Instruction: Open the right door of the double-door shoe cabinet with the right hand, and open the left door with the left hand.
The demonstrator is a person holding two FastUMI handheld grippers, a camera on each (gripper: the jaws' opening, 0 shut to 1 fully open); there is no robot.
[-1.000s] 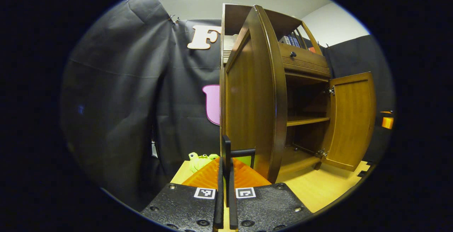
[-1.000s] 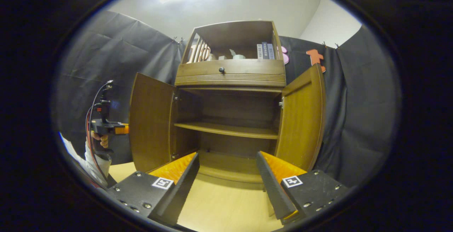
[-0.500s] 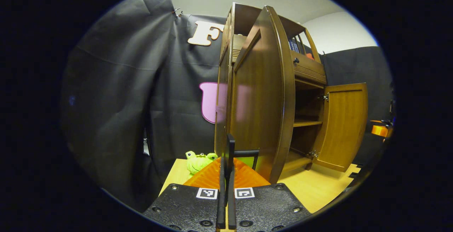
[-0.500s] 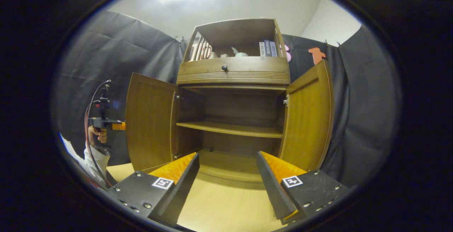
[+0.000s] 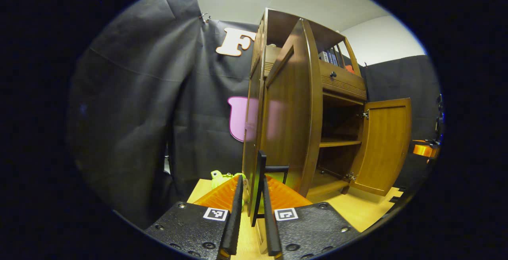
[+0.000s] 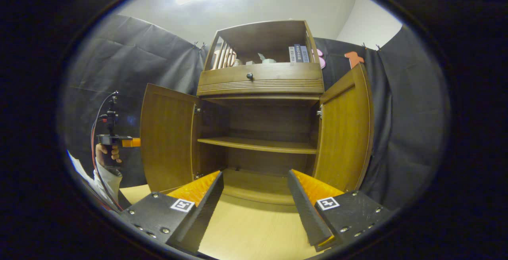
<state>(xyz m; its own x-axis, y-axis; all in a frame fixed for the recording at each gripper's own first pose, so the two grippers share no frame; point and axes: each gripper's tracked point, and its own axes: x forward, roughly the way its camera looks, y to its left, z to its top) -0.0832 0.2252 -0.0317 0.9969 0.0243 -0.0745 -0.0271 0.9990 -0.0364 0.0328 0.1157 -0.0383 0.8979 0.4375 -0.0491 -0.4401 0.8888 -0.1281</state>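
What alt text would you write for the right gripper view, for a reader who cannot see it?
A wooden shoe cabinet stands with its left door and right door both swung open, showing a bare shelf. The right gripper is in front with jaws apart, and the left gripper is beside the left door.

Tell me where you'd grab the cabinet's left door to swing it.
Grip the black handle on the left door's outer face. It is a slim upright bar standing off the panel, so come at it head-on from the door's front, with one finger on each side. The left tool straddles it that way now.
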